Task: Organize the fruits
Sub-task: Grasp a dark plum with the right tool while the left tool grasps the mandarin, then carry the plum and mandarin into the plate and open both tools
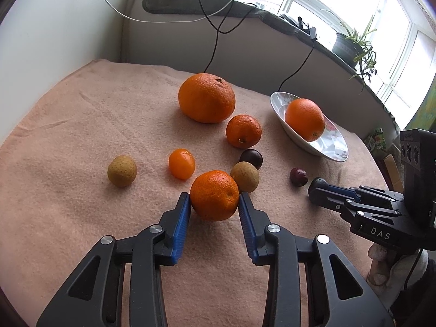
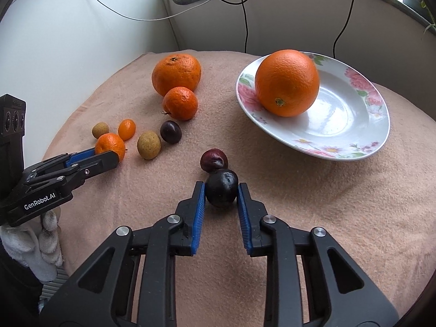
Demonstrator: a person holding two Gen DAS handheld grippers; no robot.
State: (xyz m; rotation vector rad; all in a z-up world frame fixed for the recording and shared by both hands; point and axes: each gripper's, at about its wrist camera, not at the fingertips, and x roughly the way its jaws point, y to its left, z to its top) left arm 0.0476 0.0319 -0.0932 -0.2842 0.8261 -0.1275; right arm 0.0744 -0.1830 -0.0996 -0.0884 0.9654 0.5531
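My left gripper [image 1: 214, 200] is shut on a small mandarin [image 1: 214, 190] that rests on the pink cloth; both blue pads press its sides. In the right wrist view my right gripper [image 2: 221, 192] is shut on a dark plum [image 2: 221, 188], also on the cloth. A second reddish plum [image 2: 214, 160] touches it from behind. A flowered white plate [image 2: 354, 125] at the right holds one big orange [image 2: 287, 83]. Loose on the cloth lie a large orange [image 1: 207, 98], a mandarin [image 1: 243, 131], a kumquat [image 1: 181, 163], two brown fruits [image 1: 122, 170] and another dark plum [image 1: 251, 158].
The pink cloth [image 1: 81, 136] covers a round table that ends at a white wall on the left. Black and white cables [image 1: 215, 46] hang behind the fruit. A windowsill with a potted plant [image 1: 354, 43] runs along the back. A gloved hand [image 2: 46, 234] holds the left gripper.
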